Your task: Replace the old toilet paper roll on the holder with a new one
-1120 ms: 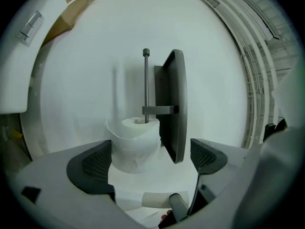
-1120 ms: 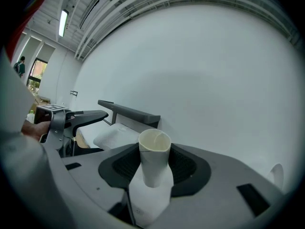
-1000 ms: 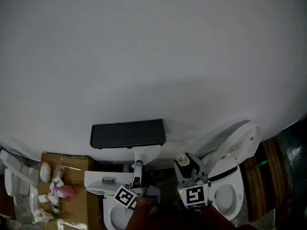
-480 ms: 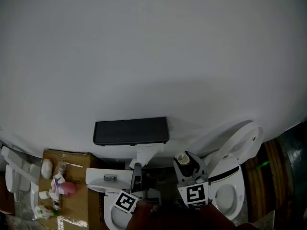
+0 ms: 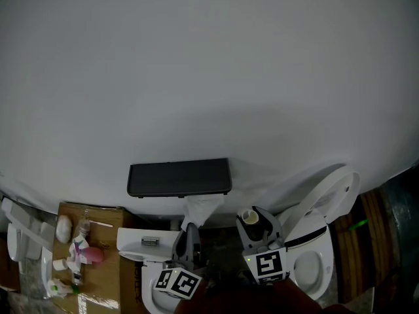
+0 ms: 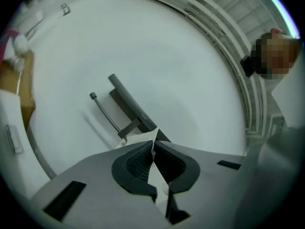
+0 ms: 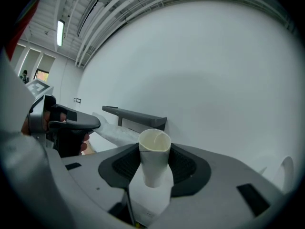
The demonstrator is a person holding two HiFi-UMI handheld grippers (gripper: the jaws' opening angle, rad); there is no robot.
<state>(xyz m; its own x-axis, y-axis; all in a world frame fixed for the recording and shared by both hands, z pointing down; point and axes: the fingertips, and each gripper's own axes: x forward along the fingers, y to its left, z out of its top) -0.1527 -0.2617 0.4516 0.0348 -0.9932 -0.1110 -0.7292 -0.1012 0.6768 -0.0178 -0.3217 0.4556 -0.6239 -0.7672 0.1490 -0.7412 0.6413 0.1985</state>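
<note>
The right gripper [image 7: 155, 157] is clamping the cardboard tube [image 7: 152, 173] upright, open end toward frame top; the left gripper [image 6: 153, 150] is pinching a paper sheet [image 6: 138, 139].

Pinches a thin sheet of toilet paper [image 6: 139, 138] between the pads of the left gripper [image 6: 153, 147], with the jaws fully together on it and the marker cube [image 5: 178, 281] tilted to one side. Holds the right gripper [image 7: 155, 149] just beside it on the right, pointed the same way, with the jaws partly apart and clamped on the sides of an empty cardboard tube [image 7: 155, 163].
</note>
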